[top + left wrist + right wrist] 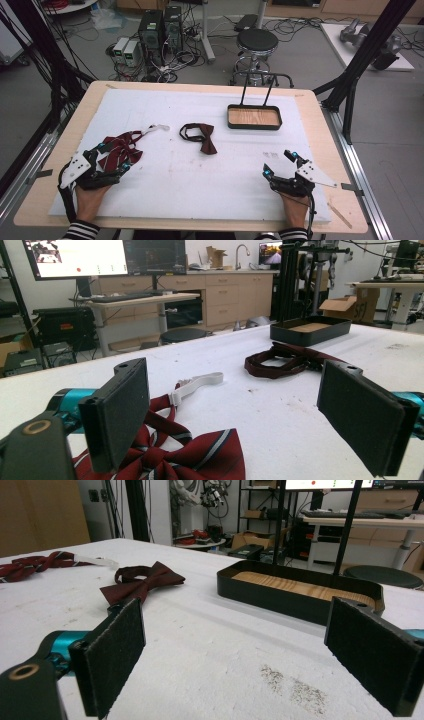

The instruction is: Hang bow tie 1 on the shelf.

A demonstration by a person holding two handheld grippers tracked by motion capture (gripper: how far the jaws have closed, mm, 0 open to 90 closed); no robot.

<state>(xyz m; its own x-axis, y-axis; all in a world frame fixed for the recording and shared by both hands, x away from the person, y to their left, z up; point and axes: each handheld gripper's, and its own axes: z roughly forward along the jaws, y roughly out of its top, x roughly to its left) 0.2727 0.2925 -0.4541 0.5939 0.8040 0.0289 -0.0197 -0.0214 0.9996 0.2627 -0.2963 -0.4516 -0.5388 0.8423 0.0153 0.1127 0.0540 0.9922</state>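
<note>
Striped in dark red, navy and white, the bow tie lies on the white foam board at the near left of the table, and the left gripper is directly at it. From the high view the two jaws stand on either side of the bow, spread wide, and they do not press the cloth. The left gripper view agrees: the striped bow tie lies low between the two black pads, closer to the left one, and its white strap runs away over the board.

A second bow tie, the plain maroon bow tie, lies near the middle of the board, well apart from both grippers. Behind it to the right stands the black tray with a wooden bottom and a thin wire handle.

The right gripper rests at the near right of the board, its jaws also spread wide with nothing between them. In the right gripper view the maroon bow tie and the tray lie ahead of it.
</note>
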